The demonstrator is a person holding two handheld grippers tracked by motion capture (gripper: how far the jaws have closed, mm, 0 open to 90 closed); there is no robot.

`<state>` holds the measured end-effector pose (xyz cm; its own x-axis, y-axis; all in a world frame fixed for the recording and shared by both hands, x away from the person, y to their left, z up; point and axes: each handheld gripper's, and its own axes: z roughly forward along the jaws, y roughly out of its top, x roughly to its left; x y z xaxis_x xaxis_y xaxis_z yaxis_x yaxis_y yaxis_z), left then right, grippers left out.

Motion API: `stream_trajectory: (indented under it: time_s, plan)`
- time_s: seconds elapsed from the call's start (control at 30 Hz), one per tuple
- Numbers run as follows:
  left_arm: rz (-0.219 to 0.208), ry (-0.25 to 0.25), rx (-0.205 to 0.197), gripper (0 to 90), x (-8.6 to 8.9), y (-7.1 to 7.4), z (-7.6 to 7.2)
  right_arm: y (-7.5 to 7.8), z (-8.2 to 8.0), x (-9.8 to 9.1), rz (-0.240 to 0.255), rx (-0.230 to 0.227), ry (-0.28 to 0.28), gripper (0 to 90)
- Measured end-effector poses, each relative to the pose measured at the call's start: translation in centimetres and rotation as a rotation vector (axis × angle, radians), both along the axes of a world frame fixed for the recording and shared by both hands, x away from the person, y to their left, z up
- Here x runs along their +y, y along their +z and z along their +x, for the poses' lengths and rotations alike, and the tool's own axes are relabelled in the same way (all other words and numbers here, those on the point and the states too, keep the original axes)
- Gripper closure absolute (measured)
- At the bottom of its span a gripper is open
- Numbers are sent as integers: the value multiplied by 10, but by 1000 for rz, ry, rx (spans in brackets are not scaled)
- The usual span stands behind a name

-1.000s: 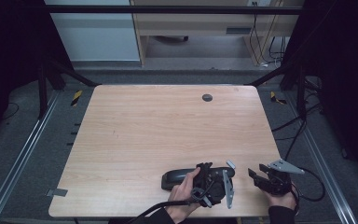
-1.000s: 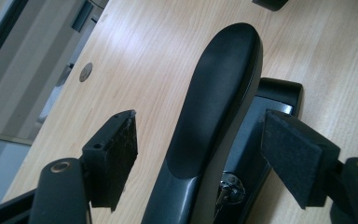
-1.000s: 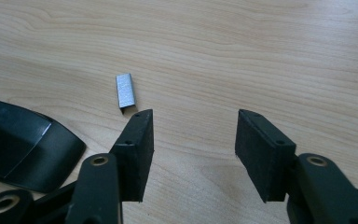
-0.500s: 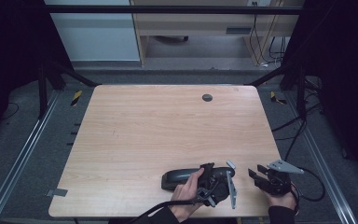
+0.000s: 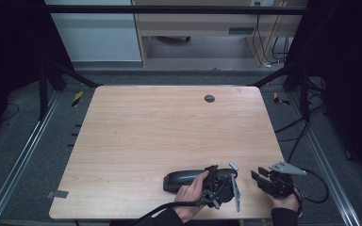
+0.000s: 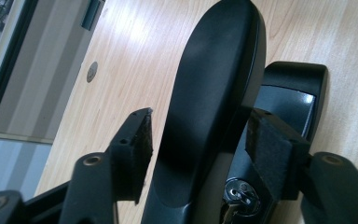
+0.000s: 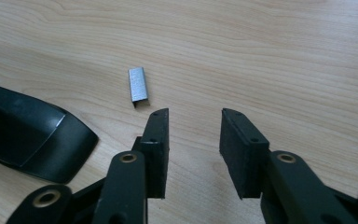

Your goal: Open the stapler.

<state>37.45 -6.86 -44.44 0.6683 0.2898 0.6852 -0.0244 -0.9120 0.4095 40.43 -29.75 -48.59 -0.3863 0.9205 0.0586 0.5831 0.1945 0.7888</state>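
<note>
A black stapler (image 5: 183, 179) lies near the front edge of the wooden table (image 5: 169, 122). My left gripper (image 5: 206, 174) reaches over its right end. In the left gripper view the stapler's raised top arm (image 6: 209, 93) stands between the pads of the left gripper (image 6: 198, 135). The jaws have just been closing; the right pad (image 6: 268, 149) meets the arm and a thin gap is left at the left pad. The stapler's base (image 6: 289, 93) lies behind. My right gripper (image 7: 193, 126) hovers open over bare wood, its jaws having just narrowed. A short strip of staples (image 7: 138, 85) lies just past its left jaw tip.
A round dark grommet (image 5: 209, 98) sits at the table's far middle. The right gripper (image 5: 259, 178) is close to the table's front right corner. The stapler's rounded end (image 7: 28, 140) lies left of the right gripper. Metal rails and cables run beside the table.
The left gripper's jaws have drawn in around the stapler's top arm. The right gripper's jaws have narrowed a little. Neither hand has moved noticeably.
</note>
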Motion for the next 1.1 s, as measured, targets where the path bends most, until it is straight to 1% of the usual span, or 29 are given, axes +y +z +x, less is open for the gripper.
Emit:
stream_trajectory:
  time_s: [0.1,0.17,0.2,0.23,0.27,0.3,0.47,0.5,0.6,0.63,0.7,0.73,0.77,0.87,0.93,0.97,1.0,1.03,1.07,1.1]
  plan:
    - [-4,1,-1,448,-1,-2,0,0,-1,1,8,7,11,661]
    - [10,-3,-23,462,-2,-3,0,1,-1,2,9,7,16,681]
    - [10,-3,-23,474,-2,-3,0,1,-1,2,11,8,18,689]
    - [10,-3,-36,483,-2,-4,-1,1,-1,2,12,7,21,700]
    - [10,-3,-36,489,-2,-4,-1,1,-1,2,12,7,21,700]
    - [13,0,-39,497,-3,-4,-1,1,-1,3,22,13,26,731]
    - [20,4,-47,504,-4,-5,-1,2,-2,4,30,13,50,780]
    - [25,4,-49,506,-4,-5,-1,2,-2,5,37,21,52,788]
    - [32,3,-55,510,-4,-5,-1,3,-3,7,36,17,73,818]
    - [30,5,-55,510,-4,-5,-1,3,-4,9,37,23,72,828]
    - [31,6,-56,511,-5,-5,-1,3,-4,9,35,19,83,833]
    - [37,6,-56,514,-5,-5,-1,3,-5,12,42,25,91,844]
    - [38,5,-57,514,-5,-5,-1,3,-5,13,37,20,103,849]
    - [39,6,-58,515,-5,-5,-2,3,-5,16,38,21,114,857]
    - [39,7,-59,516,-5,-5,-2,2,-5,19,34,16,141,865]
    - [37,9,-58,516,-5,-6,-2,2,-5,19,34,16,141,865]
    - [38,8,-59,517,-5,-6,-2,1,-5,21,43,23,145,866]
    - [38,8,-59,517,-5,-6,-2,1,-5,21,43,23,145,866]
    - [38,8,-59,517,-5,-6,-2,1,-6,22,49,17,163,865]
    - [38,8,-59,517,-5,-6,-2,1,-6,22,49,17,163,865]
